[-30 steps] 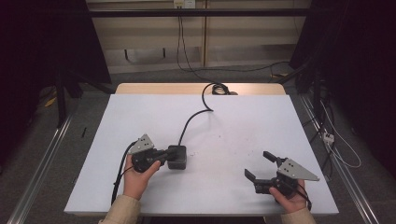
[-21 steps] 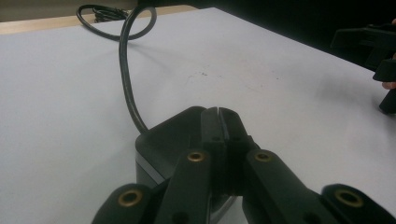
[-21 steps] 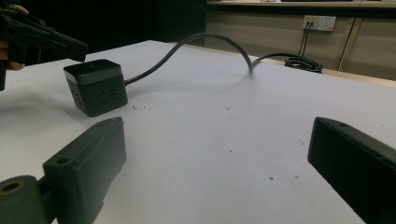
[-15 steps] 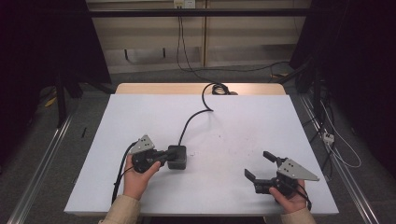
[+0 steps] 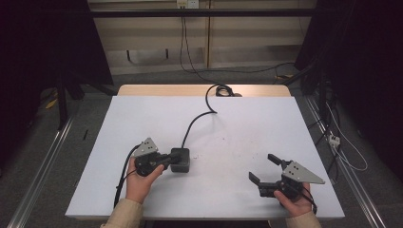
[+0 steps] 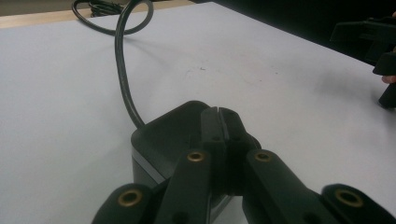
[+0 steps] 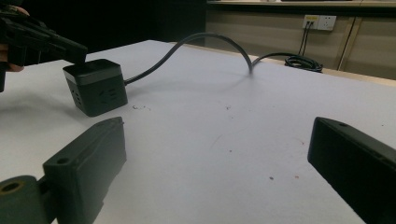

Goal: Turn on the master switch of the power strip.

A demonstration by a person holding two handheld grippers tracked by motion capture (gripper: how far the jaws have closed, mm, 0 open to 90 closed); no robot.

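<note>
Jaws shut, left gripper (image 5: pixel 167 160) touches black cube socket (image 5: pixel 181 159).

Tabletop (image 5: pixel 247 142): matt white sheet, smooth, showing faint specks and scuffs; bare pale wood is showing along its far edge (image 5: pixel 166 90). Socket cube (image 5: pixel 181 159): black plastic, satin top catching dull light, lighter grey band below it. Its cable (image 5: pixel 194 124): smooth black rubbery sheath, slightly glossy. Left gripper (image 6: pixel 218 122): matt black plastic with brass-coloured metal insets. Right gripper (image 5: pixel 267 168): matt black plastic, grey metal-looking plate on top.
</note>
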